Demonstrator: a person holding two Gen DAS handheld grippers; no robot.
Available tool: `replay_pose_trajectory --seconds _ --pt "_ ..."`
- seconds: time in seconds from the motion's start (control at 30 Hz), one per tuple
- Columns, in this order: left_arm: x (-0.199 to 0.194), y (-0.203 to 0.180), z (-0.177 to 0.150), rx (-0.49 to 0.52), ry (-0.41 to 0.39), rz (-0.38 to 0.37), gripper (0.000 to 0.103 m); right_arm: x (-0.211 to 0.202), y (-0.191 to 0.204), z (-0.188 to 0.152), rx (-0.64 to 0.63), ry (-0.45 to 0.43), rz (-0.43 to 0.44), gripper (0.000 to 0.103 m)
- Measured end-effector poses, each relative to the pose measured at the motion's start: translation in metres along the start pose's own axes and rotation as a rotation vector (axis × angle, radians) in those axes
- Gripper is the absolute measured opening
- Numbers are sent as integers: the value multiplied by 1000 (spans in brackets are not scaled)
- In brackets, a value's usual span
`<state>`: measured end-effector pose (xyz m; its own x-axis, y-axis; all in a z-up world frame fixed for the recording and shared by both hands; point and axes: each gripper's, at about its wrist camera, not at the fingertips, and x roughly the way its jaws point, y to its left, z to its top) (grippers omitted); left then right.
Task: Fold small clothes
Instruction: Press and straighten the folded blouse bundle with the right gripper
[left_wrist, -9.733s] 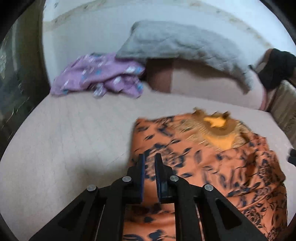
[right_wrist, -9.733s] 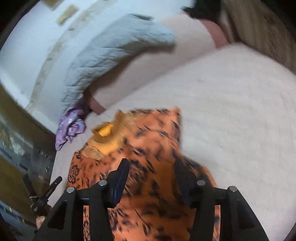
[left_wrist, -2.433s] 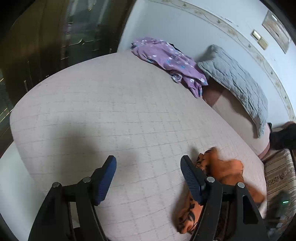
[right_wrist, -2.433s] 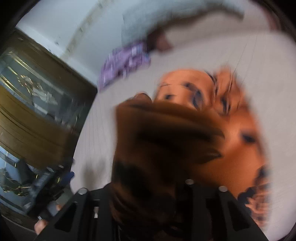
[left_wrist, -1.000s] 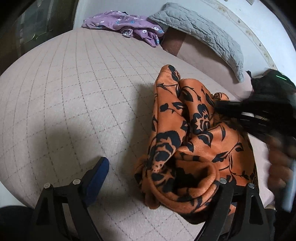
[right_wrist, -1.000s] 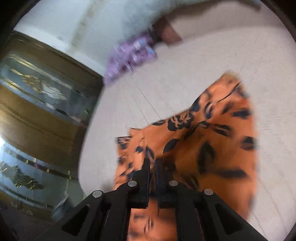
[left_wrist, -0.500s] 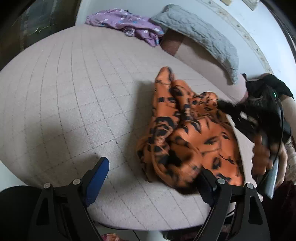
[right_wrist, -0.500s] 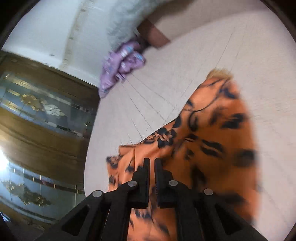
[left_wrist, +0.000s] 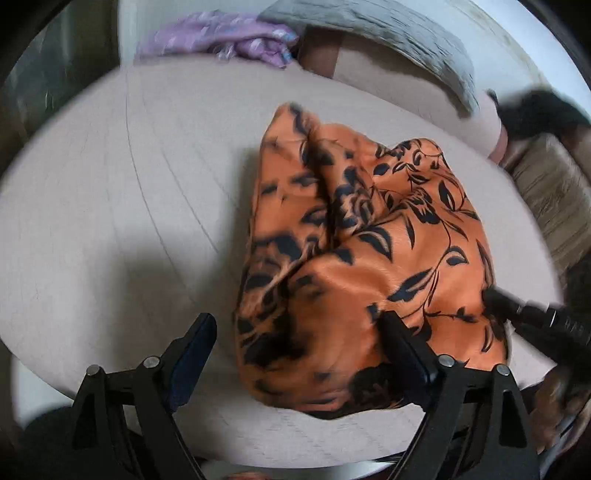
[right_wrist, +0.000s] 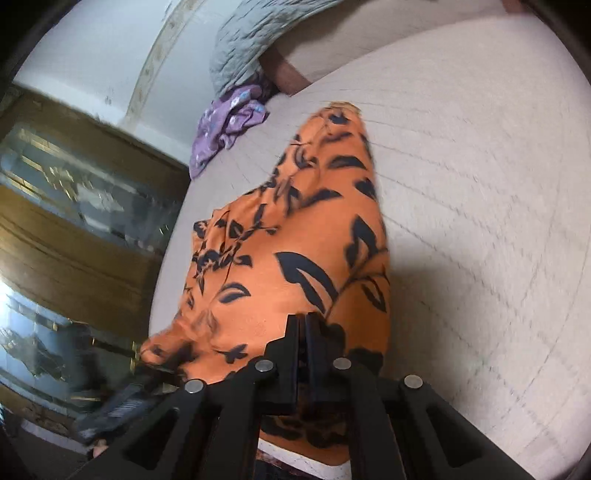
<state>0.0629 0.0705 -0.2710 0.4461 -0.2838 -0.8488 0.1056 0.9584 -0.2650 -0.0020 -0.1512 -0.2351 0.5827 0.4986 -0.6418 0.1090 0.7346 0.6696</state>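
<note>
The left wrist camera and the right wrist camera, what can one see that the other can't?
Only the left wrist view shows the open left claw straddling the near end of the orange flowery cloth, plus a striped cushion. Only the right wrist view shows the wooden glass-panelled doors and the right claw shut on the cloth. Both show the cloth, the purple garment, the grey pillow and the bed.

1. The left wrist view looks down from the bed's (left_wrist: 110, 192) near edge, close over the orange garment (left_wrist: 369, 240)
2. The right wrist view sits closer, facing along the same garment (right_wrist: 295, 240); both share the purple cloth (left_wrist: 221, 37)
</note>
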Motion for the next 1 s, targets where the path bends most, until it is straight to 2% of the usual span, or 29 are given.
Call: replay_pose_trajectory --seconds 0.07,0.17,0.27,0.33,0.37,0.4,0.43,0.47,0.5,0.57,0.6,0.67,0.73,0.87,1.0 --pt "-2 1 3 -13 28 11 93 -4 -7 -1 31 1 34 6" --pt "-16 -10 11 40 20 66 92 -16 -6 1 7 4 54 6" --pt "-38 -27 23 81 -57 83 92 -31 -2 3 -30 -55 67 8" --pt "-41 -33 29 96 -94 122 92 -34 -5 5 -16 -67 79 8" --pt "-35 -35 29 108 -82 155 92 -30 -11 5 -2 -50 66 8" --pt "-16 -38 29 132 -34 200 93 -22 -16 5 15 -19 34 5" --pt "2 -37 26 154 15 212 95 -9 -26 3 50 30 19 5" --pt "18 -35 21 166 50 206 100 -4 -35 2 88 40 42 5" --pt "25 -27 20 131 45 176 103 -2 -42 2 127 42 78 5" --pt "33 -9 26 4 119 99 103 -1 -53 5 198 66 129 4" --pt "33 -9 30 -5 146 102 103 0 -56 6 208 77 138 2" --pt "28 -24 32 117 120 177 103 0 -54 5 193 76 134 1" --pt "24 -37 32 184 95 242 103 0 -51 6 167 74 123 1" --pt "19 -45 36 145 114 309 103 2 -53 7 180 78 139 1" --pt "2 -63 38 225 80 352 103 2 -48 6 138 64 111 1"
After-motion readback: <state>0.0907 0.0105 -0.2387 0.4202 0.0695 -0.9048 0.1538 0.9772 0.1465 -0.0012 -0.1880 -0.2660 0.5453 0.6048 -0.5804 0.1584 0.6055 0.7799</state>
